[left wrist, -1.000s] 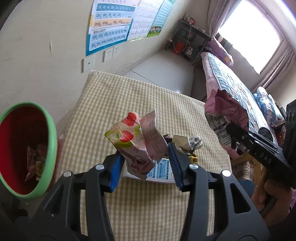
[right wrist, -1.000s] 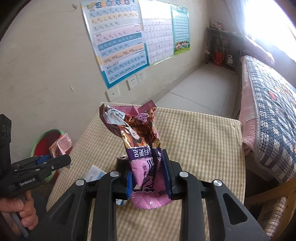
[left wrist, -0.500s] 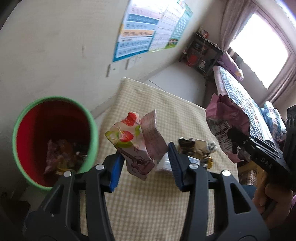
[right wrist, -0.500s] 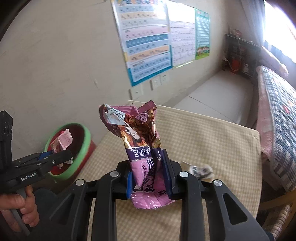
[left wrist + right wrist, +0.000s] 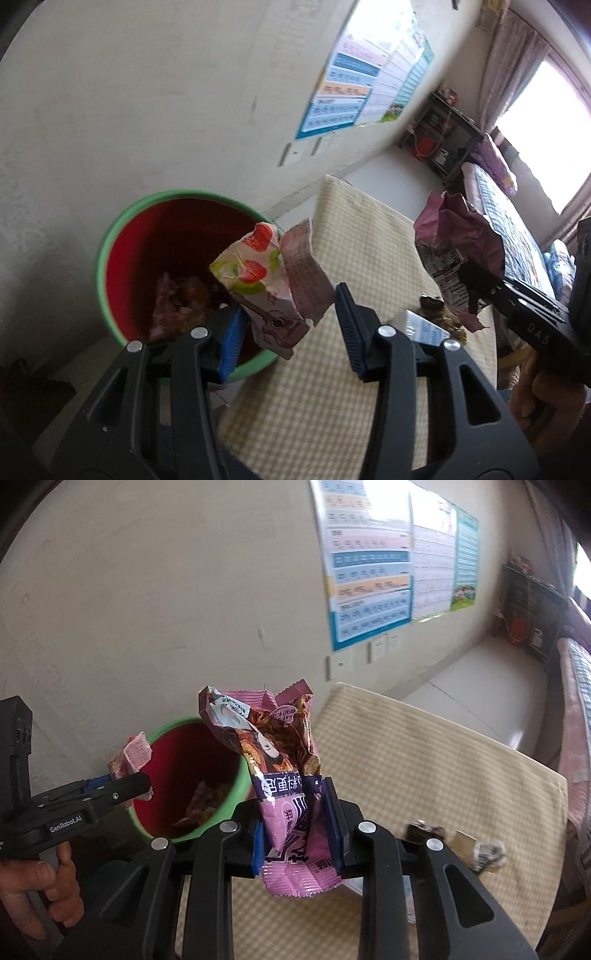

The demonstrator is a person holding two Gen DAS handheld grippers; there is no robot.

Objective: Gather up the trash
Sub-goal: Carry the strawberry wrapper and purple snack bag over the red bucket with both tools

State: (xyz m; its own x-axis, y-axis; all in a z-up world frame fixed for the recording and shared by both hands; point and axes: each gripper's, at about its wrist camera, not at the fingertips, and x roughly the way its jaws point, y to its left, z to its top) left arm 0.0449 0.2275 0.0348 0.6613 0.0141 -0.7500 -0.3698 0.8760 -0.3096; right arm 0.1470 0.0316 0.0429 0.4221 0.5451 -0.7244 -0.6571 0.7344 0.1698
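In the left wrist view a strawberry-print wrapper (image 5: 264,284) sits between the fingers of my left gripper (image 5: 290,326), whose jaws stand wide; it rests against the left pad only. It hangs over the near rim of the red bin with green rim (image 5: 110,240), which holds several wrappers. My right gripper (image 5: 299,830) is shut on a pink and purple snack bag (image 5: 284,775), held above the checked table (image 5: 424,760) beside the bin (image 5: 236,779). The left gripper (image 5: 122,786) and its wrapper (image 5: 133,755) show at the left.
Loose trash lies on the table: a white-blue packet (image 5: 424,328), dark wrappers (image 5: 424,830) and a crumpled piece (image 5: 487,853). A wall with posters (image 5: 369,561) is behind the bin. A bed (image 5: 517,229) flanks the table's right side.
Both grippers have swung left from over the table toward the bin. The left gripper's jaws have spread wider around the strawberry wrapper. The right gripper still holds its bag.
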